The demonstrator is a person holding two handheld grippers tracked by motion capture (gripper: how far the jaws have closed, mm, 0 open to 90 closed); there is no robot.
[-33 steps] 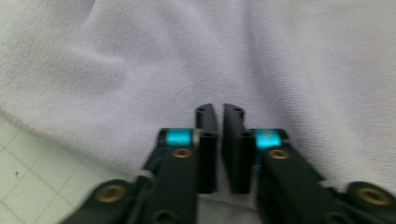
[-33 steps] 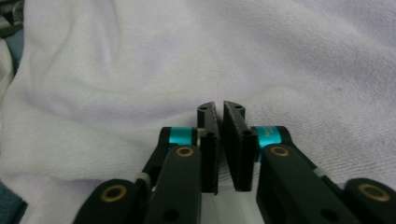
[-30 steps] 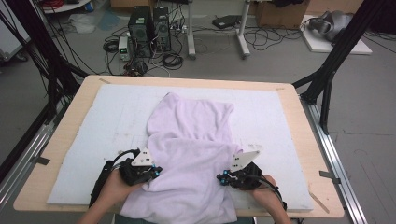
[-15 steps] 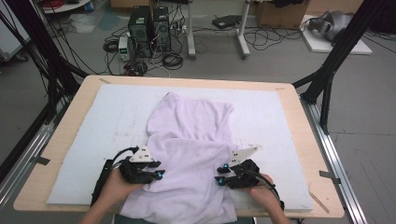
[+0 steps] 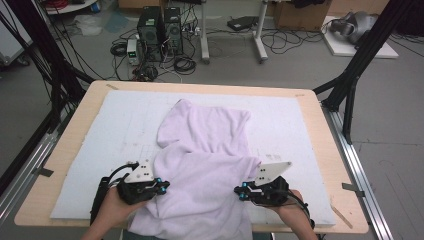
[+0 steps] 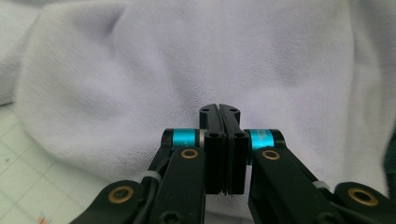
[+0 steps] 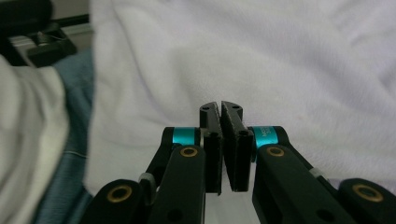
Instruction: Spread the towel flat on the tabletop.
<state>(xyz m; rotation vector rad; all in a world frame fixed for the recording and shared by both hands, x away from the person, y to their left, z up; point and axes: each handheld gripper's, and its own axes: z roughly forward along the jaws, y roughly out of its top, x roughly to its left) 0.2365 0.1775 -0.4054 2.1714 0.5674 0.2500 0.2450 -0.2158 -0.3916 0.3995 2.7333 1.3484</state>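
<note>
We note the left gripper point(image 5: 161, 186) with jaws pressed together after a brief open-and-close just now; no cloth shows between them, the white garment point(image 5: 207, 165) lying just beyond their tips. The right gripper point(image 5: 241, 192) did likewise, its jaws meeting at the tips against the garment's edge. The garment is spread between both pairs of jaws on the desk point(image 5: 320, 125) mat point(image 5: 100, 125), its near hem hanging over the desk's front edge.

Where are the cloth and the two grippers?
cloth point(image 5: 210, 170), high view, middle of the fabric
left gripper point(image 5: 164, 186), high view, jaw tips
right gripper point(image 5: 240, 192), high view, jaw tips
</note>
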